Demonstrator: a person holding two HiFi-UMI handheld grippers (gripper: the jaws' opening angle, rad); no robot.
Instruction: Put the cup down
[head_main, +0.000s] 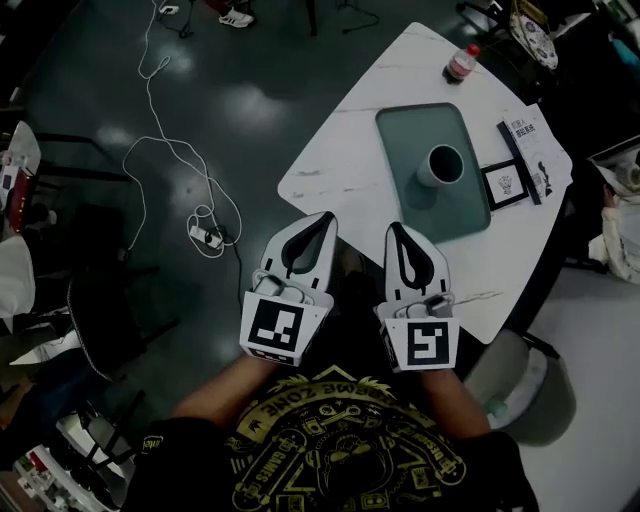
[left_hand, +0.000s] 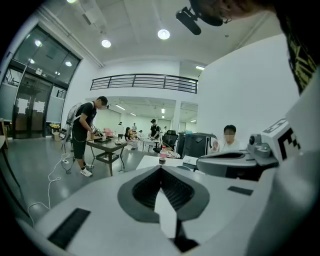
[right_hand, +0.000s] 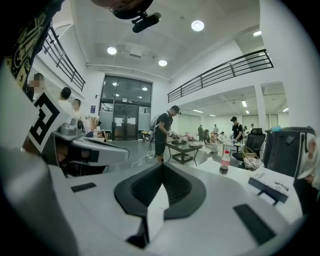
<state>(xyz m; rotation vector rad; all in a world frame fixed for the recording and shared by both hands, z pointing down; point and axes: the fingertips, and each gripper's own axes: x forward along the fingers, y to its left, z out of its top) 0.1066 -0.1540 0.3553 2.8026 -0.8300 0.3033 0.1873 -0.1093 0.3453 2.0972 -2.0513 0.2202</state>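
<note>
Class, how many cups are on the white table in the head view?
1. The cup stands upright near the middle of the green tray on the table; no other cup shows.

A large open-plan work hall is indicated by a railed mezzanine, tall glass doors, recessed ceiling lights, work tables attended by people, and cable trailed over polished floor.

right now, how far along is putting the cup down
Done: the cup stands upright on the tray on the table. In hand: nothing; the left gripper and right gripper are both shut and empty, well short of the cup. Left: nothing that shows.
</note>
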